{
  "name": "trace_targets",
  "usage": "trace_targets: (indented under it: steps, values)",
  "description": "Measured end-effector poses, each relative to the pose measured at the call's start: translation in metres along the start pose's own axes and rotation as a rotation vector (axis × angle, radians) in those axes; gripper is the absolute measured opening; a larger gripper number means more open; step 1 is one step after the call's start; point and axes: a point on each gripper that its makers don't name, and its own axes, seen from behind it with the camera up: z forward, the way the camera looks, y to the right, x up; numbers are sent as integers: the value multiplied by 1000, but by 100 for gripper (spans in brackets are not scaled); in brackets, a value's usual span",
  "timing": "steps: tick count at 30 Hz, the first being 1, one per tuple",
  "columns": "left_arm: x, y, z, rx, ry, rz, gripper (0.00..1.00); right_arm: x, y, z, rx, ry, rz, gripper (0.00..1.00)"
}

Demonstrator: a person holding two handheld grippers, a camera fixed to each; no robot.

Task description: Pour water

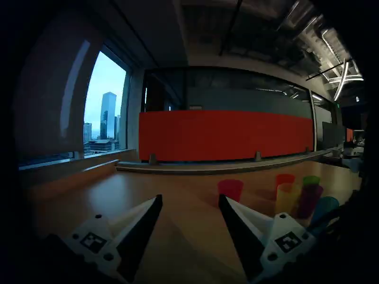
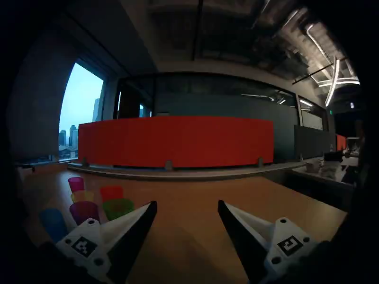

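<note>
left claw (image 1: 189, 199): is hanging released, fingers spread wide, gripping nothing, low over the surface (image 1: 142, 184).
right claw (image 2: 187, 204): is hanging released as well, empty, over bare wood.
cup location, left gripper view: coloured cups are standing upright ahead and to the right of the claw; the pink cup (image 1: 230, 189) is standing apart from the others, while the yellow cup (image 1: 287, 198) and purple cup (image 1: 310, 200) are crowding together.
cup location, right gripper view: the group is sitting to the left, the green cup (image 2: 118, 207) lying nearest the left finger.
contents: the walls are looking translucent; whether any cup is holding water cannot be told.
handling, judged: thin plastic, light, smooth, likely flexing when squeezed; a filled cup is likely spilling if crushed.
grasp point, advised: side wall near mid-height, below the rim, fingers straddling the cup with moderate pressure.
caution: an outer cup is offering the easiest access; the packed neighbours are risking a knock.
</note>
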Motion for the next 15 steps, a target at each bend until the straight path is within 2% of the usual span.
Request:
trace_targets:
  steps: [15]
  values:
    - [-1, 0, 0, 0, 0, -1, 88, 1, -1, 0, 0, -1, 0, 99]
